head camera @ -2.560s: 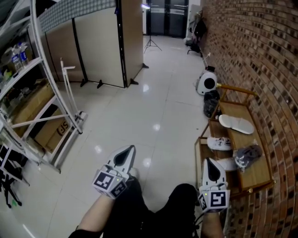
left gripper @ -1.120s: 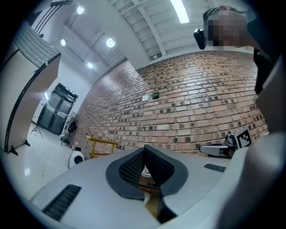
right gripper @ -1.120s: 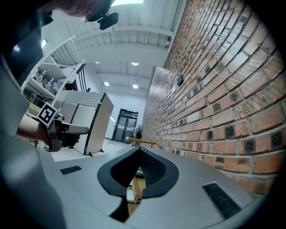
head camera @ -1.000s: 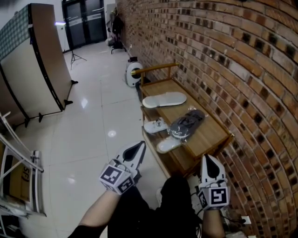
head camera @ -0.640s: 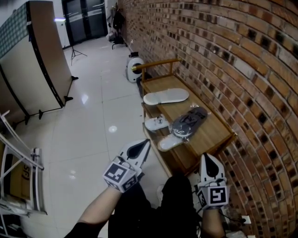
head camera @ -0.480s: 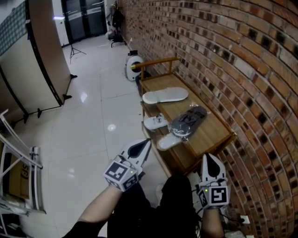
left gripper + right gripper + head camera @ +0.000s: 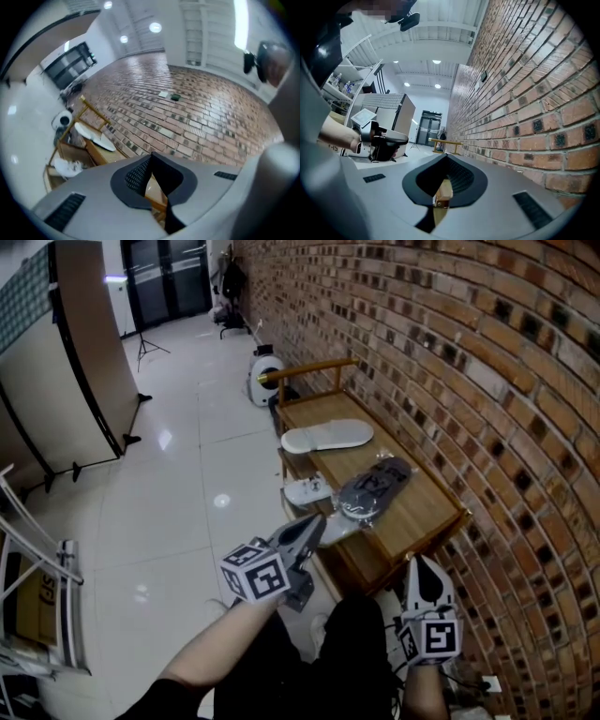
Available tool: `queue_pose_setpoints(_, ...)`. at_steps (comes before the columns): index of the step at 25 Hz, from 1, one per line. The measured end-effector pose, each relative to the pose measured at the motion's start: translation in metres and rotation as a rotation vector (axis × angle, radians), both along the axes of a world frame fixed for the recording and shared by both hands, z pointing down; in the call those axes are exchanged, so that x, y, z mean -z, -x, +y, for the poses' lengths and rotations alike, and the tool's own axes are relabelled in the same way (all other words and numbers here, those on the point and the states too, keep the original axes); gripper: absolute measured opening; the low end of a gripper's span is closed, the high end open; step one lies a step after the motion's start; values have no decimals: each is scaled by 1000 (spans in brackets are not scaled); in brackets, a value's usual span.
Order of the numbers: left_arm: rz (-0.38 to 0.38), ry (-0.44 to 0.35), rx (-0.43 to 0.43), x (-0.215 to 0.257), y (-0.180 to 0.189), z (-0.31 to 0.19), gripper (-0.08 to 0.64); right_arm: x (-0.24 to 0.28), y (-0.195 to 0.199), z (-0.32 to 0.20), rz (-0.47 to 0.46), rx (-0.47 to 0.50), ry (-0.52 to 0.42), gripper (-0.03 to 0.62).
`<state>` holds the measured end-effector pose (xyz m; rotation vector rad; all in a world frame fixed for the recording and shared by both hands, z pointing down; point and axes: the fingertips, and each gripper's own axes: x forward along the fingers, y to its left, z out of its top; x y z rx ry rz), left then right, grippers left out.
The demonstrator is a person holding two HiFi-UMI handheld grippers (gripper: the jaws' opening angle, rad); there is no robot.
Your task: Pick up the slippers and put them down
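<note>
Item 1, left gripper point(image 7: 316, 520): grey two-jaw claw with a square-marker cube, lower centre of the head view. Its jaws are pressed together at the tip and hold nothing; the left gripper view point(image 7: 151, 158) shows the same.

Item 2, right gripper point(image 7: 419, 562): matching grey claw, lower right of the head view. Its jaws are closed tip to tip and empty, as the right gripper view point(image 7: 446, 158) confirms.

Item 3, two-tier wooden shoe rack point(image 7: 427, 512): centre right, set along the wall, with its near end just above the right gripper.

Item 4, pale grey slipper point(image 7: 345, 527): at the rack's near left edge, just beside the left gripper's tip in the frame and partly covered by it.

Item 5, dark slipper in a clear plastic bag point(image 7: 375, 487): middle of the rack's top board.

Item 6, small white slipper with dark markings point(image 7: 307, 491): lower tier, on the left side of the rack.

Item 7, long white flat slipper point(image 7: 327, 436): far end of the top board, lying crosswise.

Item 8, round white floor appliance point(image 7: 261, 385): beyond the rack's far end, upper centre.

Item 9, red brick wall point(image 7: 469, 352): fills the right of the frame.

Item 10, glossy white tiled floor point(image 7: 178, 502): left of the rack.

Item 11, beige folding partition with black edges point(image 7: 56, 381): upper left
</note>
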<state>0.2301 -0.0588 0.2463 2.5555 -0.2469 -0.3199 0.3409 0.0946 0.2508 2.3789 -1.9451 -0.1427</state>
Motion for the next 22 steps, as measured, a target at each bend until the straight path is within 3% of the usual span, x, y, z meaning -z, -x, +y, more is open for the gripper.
queue_pose_setpoints(4,192,386,15,-15,11,-22,6,0,-6,4,-5,-2,0,9)
queue_pose_setpoints(6,284,523,-7,-22,11,-28,6,-1,-7,4,-7,-5,-2,9)
queue_pose_setpoints(8,268,529,-10,-30,9,-29,6,-2,-7,4,-8,-5,0,9)
queue_pose_setpoints(12,128,470,69,-50,3,-36,12,-5,-12,4,-18,-15,1,9)
queue_pose_setpoints(14,134,515,42,-57,-8,-38,116,-6,-16,6,-24,-23,-1,9)
queue_pose_setpoints(18,172,694,-21,-72,-38,-44,229,-13,-21,10,-24,-36,16,9)
queue_pose_setpoints(22,140,762,-45,-84,-66,-50,264,-18,-24,17,-38,-55,33,9)
